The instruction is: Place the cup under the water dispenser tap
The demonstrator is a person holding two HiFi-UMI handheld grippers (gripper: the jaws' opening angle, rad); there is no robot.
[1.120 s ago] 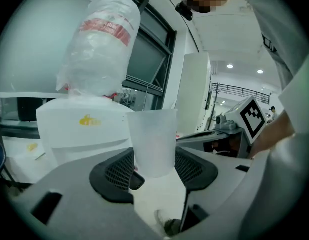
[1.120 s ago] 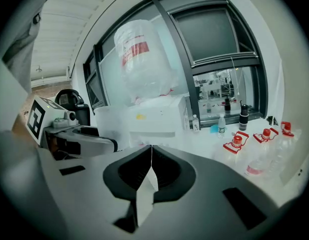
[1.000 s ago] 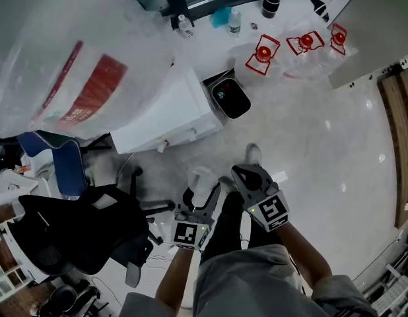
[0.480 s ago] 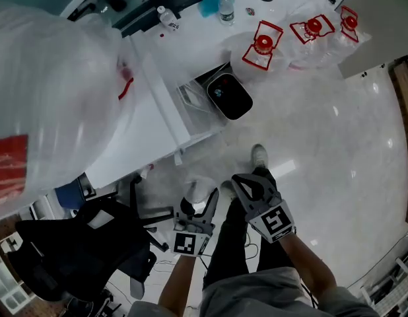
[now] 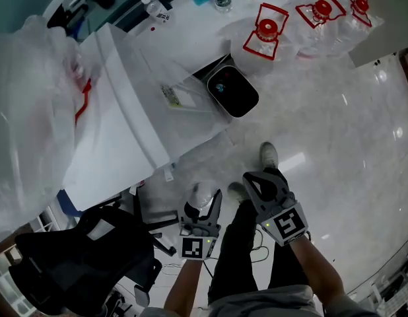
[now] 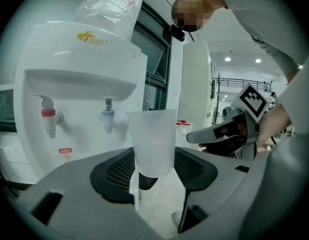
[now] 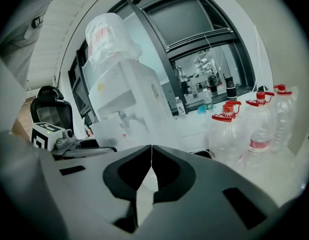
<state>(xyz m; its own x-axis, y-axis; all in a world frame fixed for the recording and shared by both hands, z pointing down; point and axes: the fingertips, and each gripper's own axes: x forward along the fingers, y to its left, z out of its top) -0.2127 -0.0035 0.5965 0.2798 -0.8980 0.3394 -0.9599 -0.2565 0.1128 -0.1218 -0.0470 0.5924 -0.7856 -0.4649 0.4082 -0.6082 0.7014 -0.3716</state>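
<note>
Translucent plastic, the tapered cup (image 6: 153,141) stands upright in the left gripper (image 5: 203,211). Its jaws are spread wide and closed on the cup's base, holding it in the air above the pale glossy floor (image 5: 336,144). From the cup, the white water dispenser (image 6: 79,59) stands at about ten o'clock. The red-capped tap (image 6: 48,121) and the blue-capped tap (image 6: 108,119) hang under its overhanging shelf, and the cup is apart from both, under neither.

A large clear bottle wrapped in plastic film (image 6: 112,6) sits on top of the dispenser. The right gripper (image 5: 260,180) hovers at three o'clock of the cup, close beside it, its jaws pressed together on nothing.

In the head view a dark rounded bin (image 5: 232,92) sits against the dispenser's side, at twelve o'clock from the cup. Beyond it, at one o'clock, stand big clear water bottles with red caps and handles (image 5: 263,35). A black office chair (image 5: 78,256) crowds in at eight o'clock, next to the dispenser's base. The person's pale shoe (image 5: 269,156) rests on the floor just ahead of the right gripper.
</note>
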